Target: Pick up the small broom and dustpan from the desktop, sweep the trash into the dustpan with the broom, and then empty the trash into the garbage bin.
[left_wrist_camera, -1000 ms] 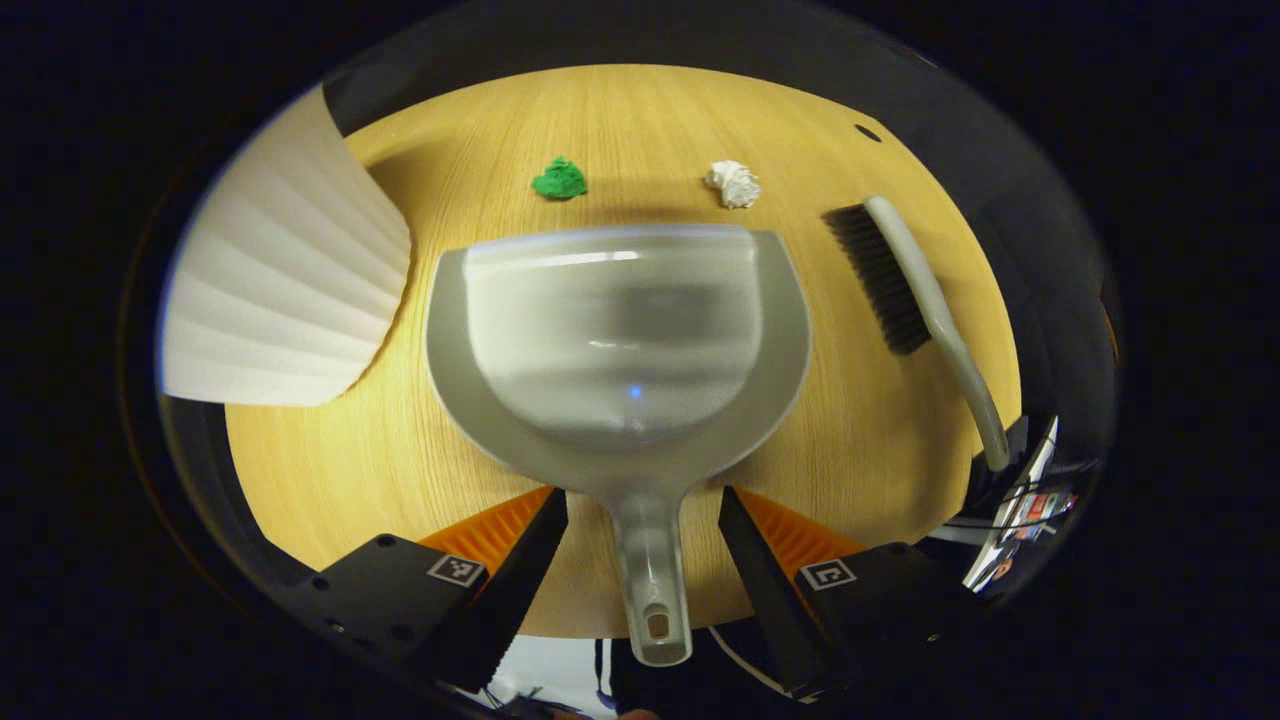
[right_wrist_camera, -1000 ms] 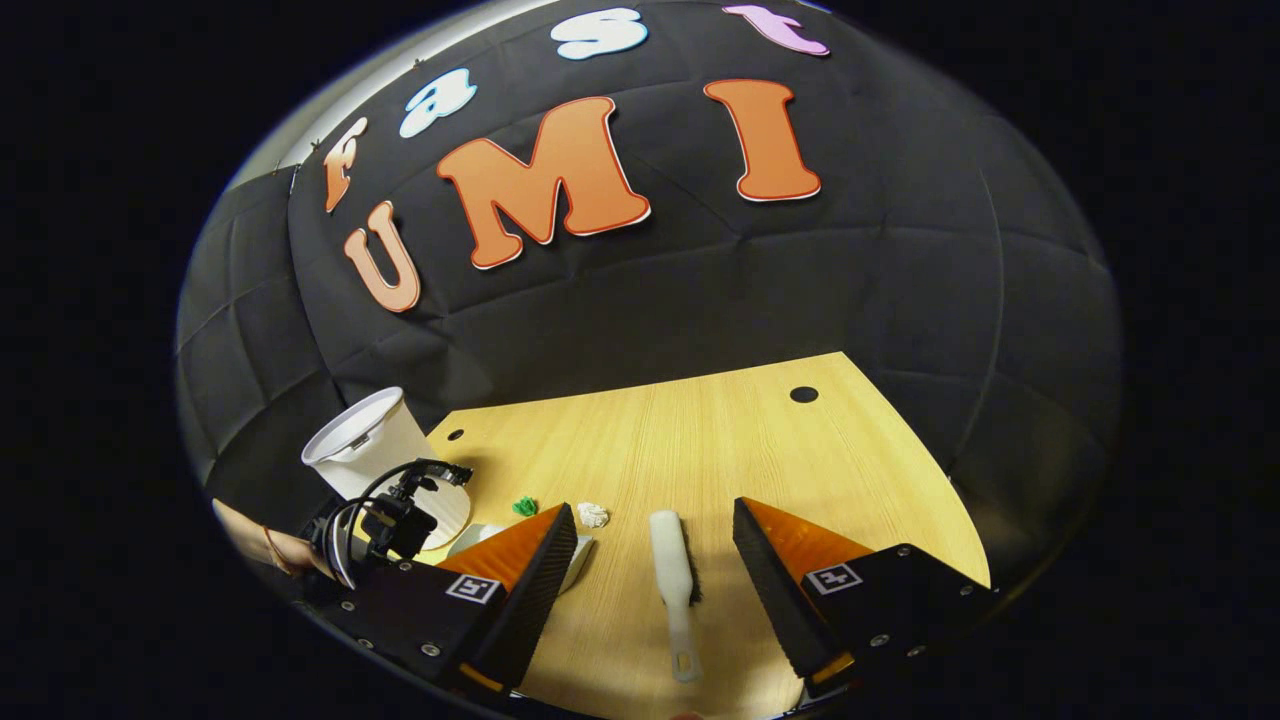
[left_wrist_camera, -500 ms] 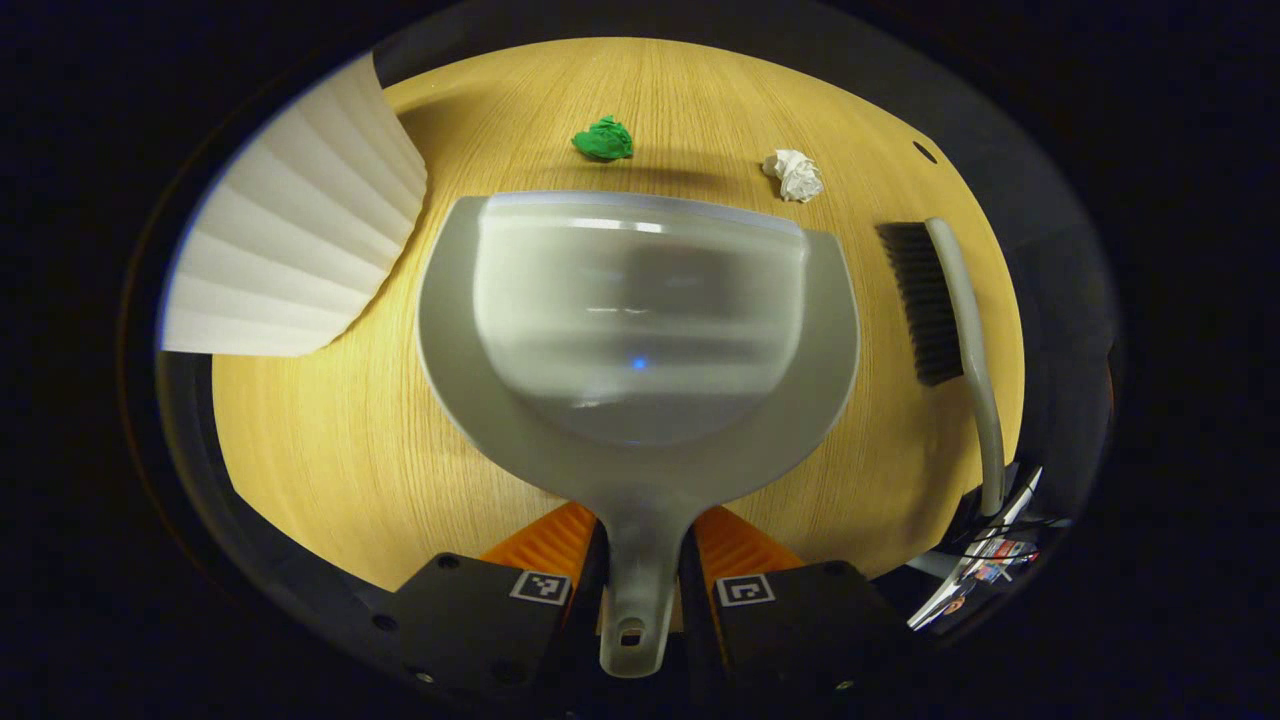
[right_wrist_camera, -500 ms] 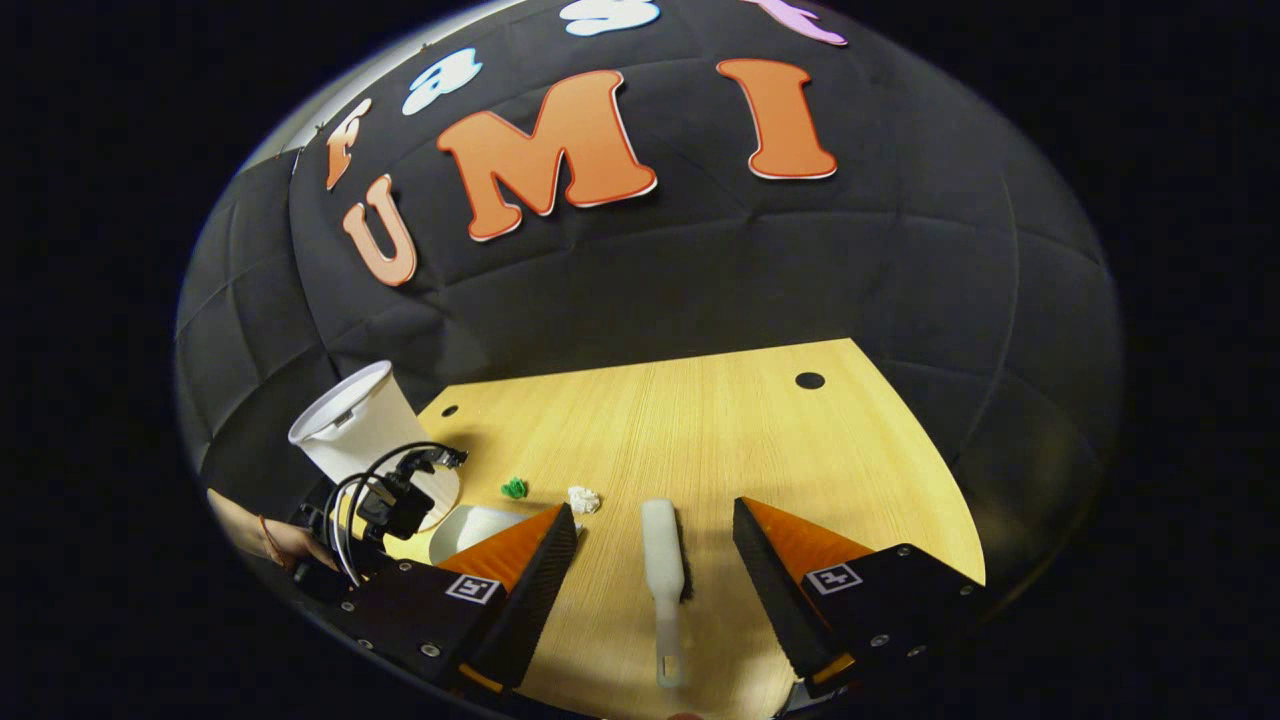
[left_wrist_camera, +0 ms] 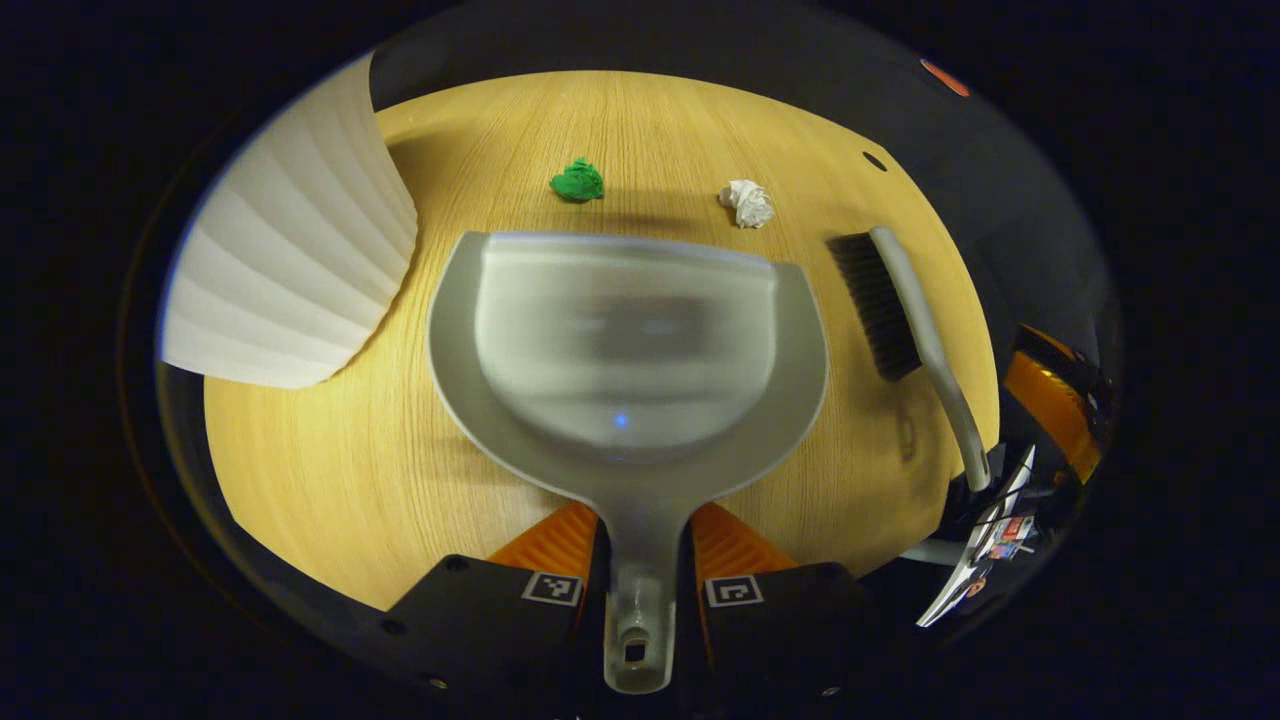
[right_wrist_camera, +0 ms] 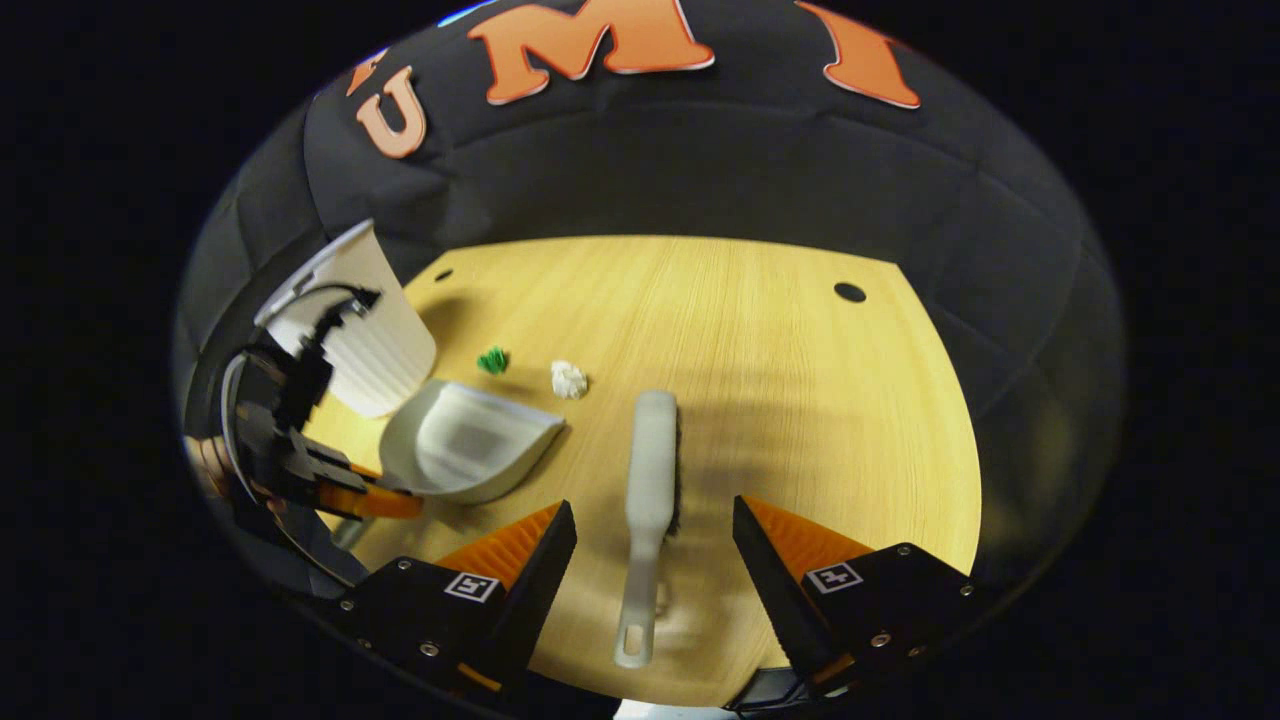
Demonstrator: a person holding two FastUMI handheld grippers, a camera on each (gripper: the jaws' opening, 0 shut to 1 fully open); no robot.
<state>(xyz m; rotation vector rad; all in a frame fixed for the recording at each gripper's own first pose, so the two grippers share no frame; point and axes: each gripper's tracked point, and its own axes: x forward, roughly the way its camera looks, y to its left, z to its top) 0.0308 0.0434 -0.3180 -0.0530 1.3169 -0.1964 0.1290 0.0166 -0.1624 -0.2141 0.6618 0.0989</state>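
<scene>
The grey dustpan [left_wrist_camera: 630,340] lies with its mouth toward the far side of the wooden desktop [left_wrist_camera: 320,450], and my left gripper [left_wrist_camera: 640,545] is shut on its handle. Beyond its lip sit a green paper wad [left_wrist_camera: 578,181] and a white paper wad [left_wrist_camera: 748,203]. The small broom [left_wrist_camera: 905,320] lies to the right, bristles facing the pan. In the right gripper view the broom [right_wrist_camera: 648,500] lies lengthwise between the fingers of my open right gripper [right_wrist_camera: 655,530], which hovers over its handle. The dustpan [right_wrist_camera: 465,440] and the left gripper [right_wrist_camera: 340,490] show at the left there.
A white ribbed garbage bin [left_wrist_camera: 290,260] stands at the left of the desktop, close beside the dustpan; it also appears as the bin [right_wrist_camera: 365,330] in the right gripper view. Dark cable holes [right_wrist_camera: 849,292] mark the far part of the wooden top. Black cloth walls the booth behind.
My left gripper closed on the dustpan handle. My right gripper tipped down and came closer over the broom, staying open.
</scene>
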